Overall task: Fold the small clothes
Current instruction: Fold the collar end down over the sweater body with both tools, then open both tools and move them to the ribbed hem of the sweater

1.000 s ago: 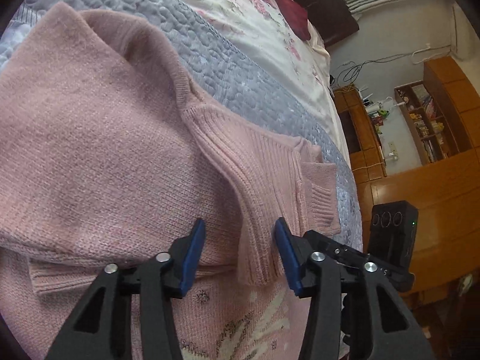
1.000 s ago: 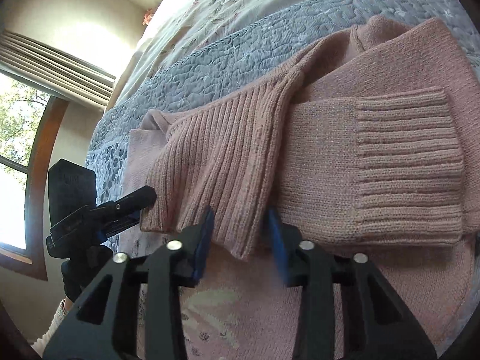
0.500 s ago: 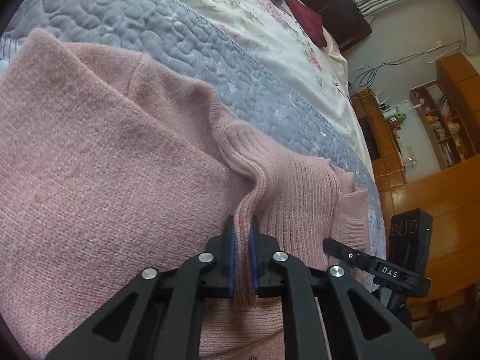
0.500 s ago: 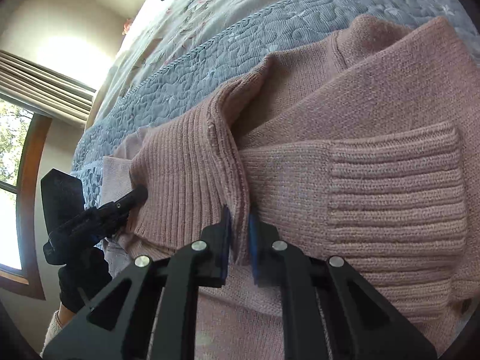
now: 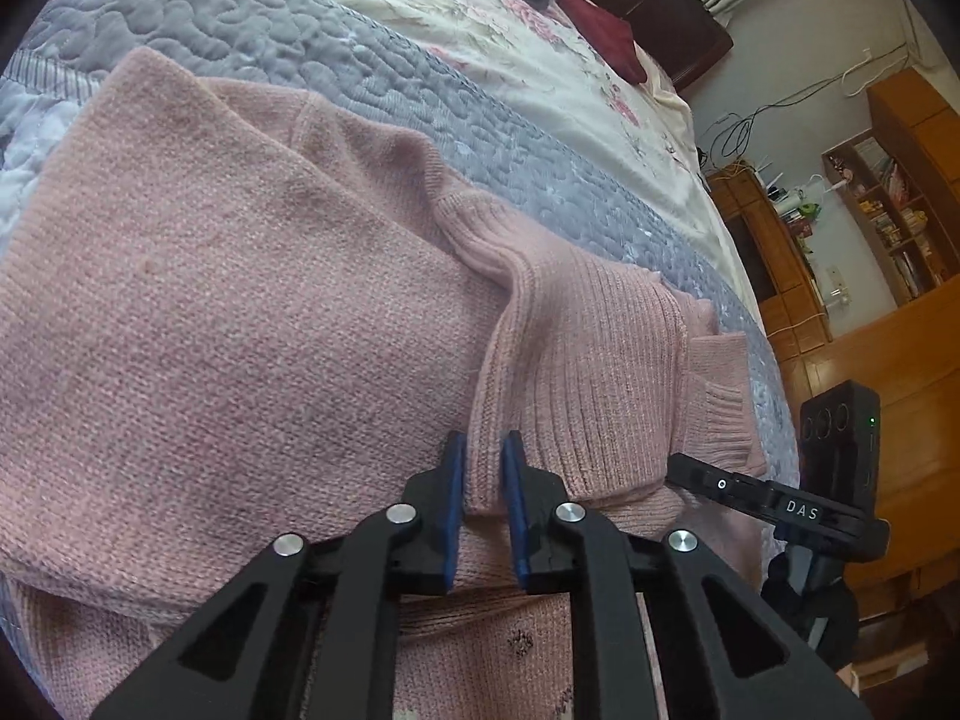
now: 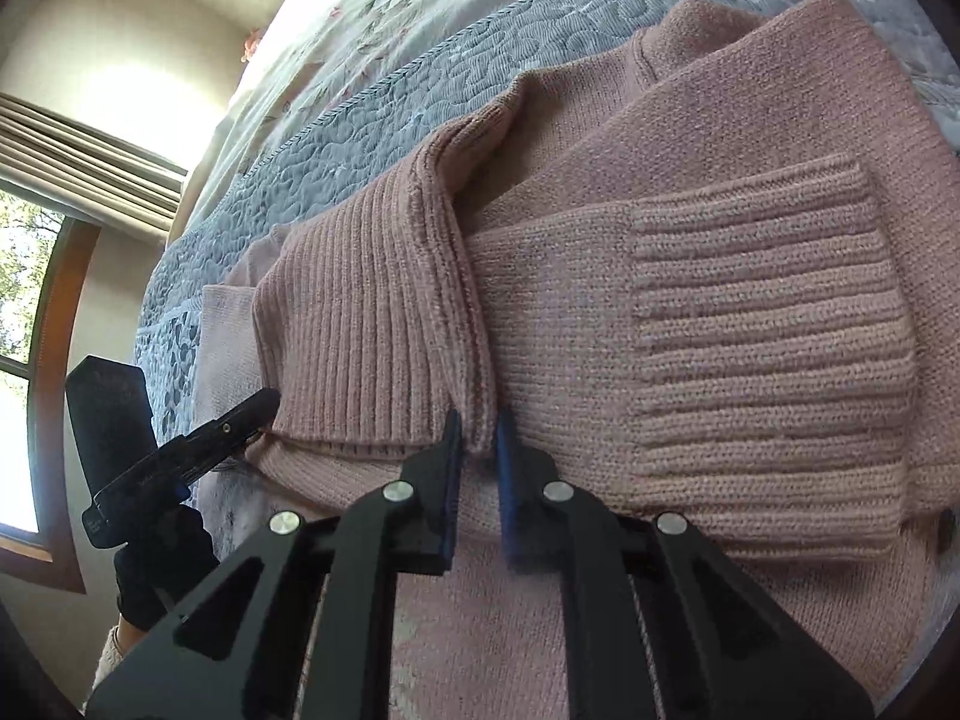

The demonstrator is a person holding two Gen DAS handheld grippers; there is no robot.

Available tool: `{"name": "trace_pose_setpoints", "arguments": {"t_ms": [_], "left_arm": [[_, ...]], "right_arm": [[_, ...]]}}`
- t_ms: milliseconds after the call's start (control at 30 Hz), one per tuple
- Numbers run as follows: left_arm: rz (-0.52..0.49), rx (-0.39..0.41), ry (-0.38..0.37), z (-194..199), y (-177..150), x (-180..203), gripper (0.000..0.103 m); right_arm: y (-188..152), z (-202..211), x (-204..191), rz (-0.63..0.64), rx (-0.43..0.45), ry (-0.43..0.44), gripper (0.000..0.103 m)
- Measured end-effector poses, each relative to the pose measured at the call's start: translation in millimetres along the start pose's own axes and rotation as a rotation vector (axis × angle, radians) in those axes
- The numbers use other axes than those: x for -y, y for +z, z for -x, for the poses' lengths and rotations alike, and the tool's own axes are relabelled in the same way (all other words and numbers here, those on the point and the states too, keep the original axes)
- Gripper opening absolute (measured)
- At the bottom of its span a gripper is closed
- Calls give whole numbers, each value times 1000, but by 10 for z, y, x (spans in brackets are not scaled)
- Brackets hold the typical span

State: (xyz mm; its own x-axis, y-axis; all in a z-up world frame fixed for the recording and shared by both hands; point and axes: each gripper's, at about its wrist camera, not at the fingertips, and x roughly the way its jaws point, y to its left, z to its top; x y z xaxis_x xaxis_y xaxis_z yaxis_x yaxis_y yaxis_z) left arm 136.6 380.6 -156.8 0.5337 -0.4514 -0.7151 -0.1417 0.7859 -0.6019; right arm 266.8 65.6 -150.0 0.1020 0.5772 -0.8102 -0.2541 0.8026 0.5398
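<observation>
So in the left wrist view, the left gripper [image 5: 483,468] is pinched nearly closed on a raised ridge of the pink sweater [image 5: 228,324], right at the ribbed hem edge, with the knit bunched up between the two blue pads [image 5: 454,501]. The sweater is lying on the bed's grey quilted cover [image 5: 336,54], and the smooth-knit part lies to the left of that pinched ridge, ribbed part to the right. Just past the ribbed part you can see the other gripper poking in, with a dark gloved hand [image 5: 810,600] under it. My read is they're grabbing the hem at two spots so it lifts evenly for the next fold. Over in the right wrist view, the right gripper [image 6: 478,450] is doing the same thing: jaws narrow, clamped on the same ribbed hem [image 6: 372,324] where it curls into a little ridge. Right of that ridge sits a folded-in sleeve with its chunky ribbed cuff [image 6: 762,360], flat on the body of the sweater, so the sleeves look already tucked. Left of the ridge the left gripper comes in at the sweater's corner. A window [image 6: 24,324] sits further left. A thin pinch on stretchy knit could slip, I reckon.
</observation>
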Motion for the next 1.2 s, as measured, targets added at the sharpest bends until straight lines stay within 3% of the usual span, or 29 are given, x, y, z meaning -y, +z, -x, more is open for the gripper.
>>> {"name": "trace_pose_setpoints", "arguments": {"t_ms": [100,167,233,367,567,700,833,1067,1200], "left_arm": [[-23,7,45,113,-43,86,16],[-44,19,78,305,-135,170,25],[-108,36,121,572,-288,269,41],[-198,41,229,1194,-738,300,43],[-88,17,323,2036,-1408,57,45],[-22,-3,315,2374,-1791,-14,48],[20,-55,285,2511,-2031,-15,50],[48,-120,301,2473,-2346,22,50],[67,-161,316,2383,-2527,-53,50]], "right_arm": [[-74,144,11,-30,27,40,16],[-208,392,-19,-24,68,54,32],[-445,693,-83,10,109,28,40],[-1057,1207,-23,37,120,-36,42],[-1898,1828,210,-20,117,-129,52],[-2324,2008,323,-58,52,-142,53],[-2638,2107,313,-44,3,-174,61],[-2951,1908,359,-96,-125,-168,61],[-3072,1778,369,-119,-154,-212,61]]}}
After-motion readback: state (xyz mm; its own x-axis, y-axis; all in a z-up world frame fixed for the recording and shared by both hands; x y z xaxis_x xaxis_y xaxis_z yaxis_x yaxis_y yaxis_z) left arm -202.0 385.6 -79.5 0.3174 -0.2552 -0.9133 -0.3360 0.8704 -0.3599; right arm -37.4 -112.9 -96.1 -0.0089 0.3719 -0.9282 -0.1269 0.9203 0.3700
